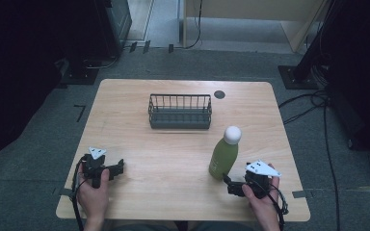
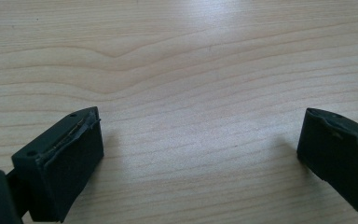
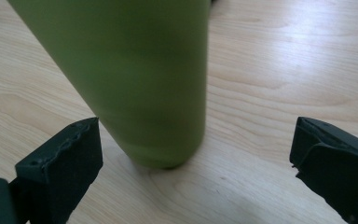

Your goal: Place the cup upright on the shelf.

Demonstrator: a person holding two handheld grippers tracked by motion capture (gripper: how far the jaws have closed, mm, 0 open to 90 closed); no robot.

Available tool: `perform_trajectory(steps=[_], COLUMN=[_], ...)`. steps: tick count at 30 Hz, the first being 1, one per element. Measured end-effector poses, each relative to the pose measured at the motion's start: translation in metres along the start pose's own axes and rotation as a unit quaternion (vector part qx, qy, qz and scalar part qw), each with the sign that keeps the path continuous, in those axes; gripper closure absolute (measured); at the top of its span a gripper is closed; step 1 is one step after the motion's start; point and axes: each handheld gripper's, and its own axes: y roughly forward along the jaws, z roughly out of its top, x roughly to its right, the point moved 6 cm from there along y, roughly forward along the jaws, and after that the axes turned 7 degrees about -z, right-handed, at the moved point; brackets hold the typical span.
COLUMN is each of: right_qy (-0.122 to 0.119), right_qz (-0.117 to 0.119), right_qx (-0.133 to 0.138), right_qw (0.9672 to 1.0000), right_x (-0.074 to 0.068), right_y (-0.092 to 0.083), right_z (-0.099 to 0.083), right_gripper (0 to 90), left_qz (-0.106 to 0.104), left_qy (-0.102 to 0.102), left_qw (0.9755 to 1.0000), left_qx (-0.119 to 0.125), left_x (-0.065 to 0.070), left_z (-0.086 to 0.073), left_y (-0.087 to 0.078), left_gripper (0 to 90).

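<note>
On the pale wood-grain table, smooth matte-green cylindrical bottle upright, right gripper jaws apart, left gripper jaws apart.

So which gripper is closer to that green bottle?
The right gripper: its open jaws sit just short of the green bottle. The left gripper rests open, far across the table.
</note>
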Motion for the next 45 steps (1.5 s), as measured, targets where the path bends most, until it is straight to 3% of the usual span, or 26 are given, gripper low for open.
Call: perform_trajectory(steps=[13, 20, 28, 39, 45], right_qy=[-0.005, 0.008, 0.013, 0.011, -0.009], right_qz=[0.019, 0.024, 0.017, 0.011, 0.000], right_qx=[0.018, 0.027, 0.049, 0.056, 0.061], right_qw=[0.9996, 0.9993, 0.9986, 0.9983, 0.9981], right_x=[-0.018, -0.024, -0.026, -0.032, -0.032], right_y=[0.004, 0.009, 0.009, 0.012, 0.012], right_z=[0.020, 0.030, 0.040, 0.048, 0.050], right_gripper=[2.1, 3.8, 10.0, 16.3, 19.3], left_qz=[0.000, 0.000, 0.000, 0.000, 0.000], left_qy=[0.000, 0.001, 0.000, 0.000, 0.000], left_qw=[1.0000, 1.0000, 1.0000, 1.0000, 1.0000], left_qx=[0.000, 0.000, 0.000, 0.000, 0.000], left_x=[0.000, 0.000, 0.000, 0.000, 0.000], left_z=[0.000, 0.000, 0.000, 0.000, 0.000], left_y=[0.000, 0.000, 0.000, 0.000, 0.000], left_gripper=[0.9, 0.9, 0.9, 0.9, 0.9])
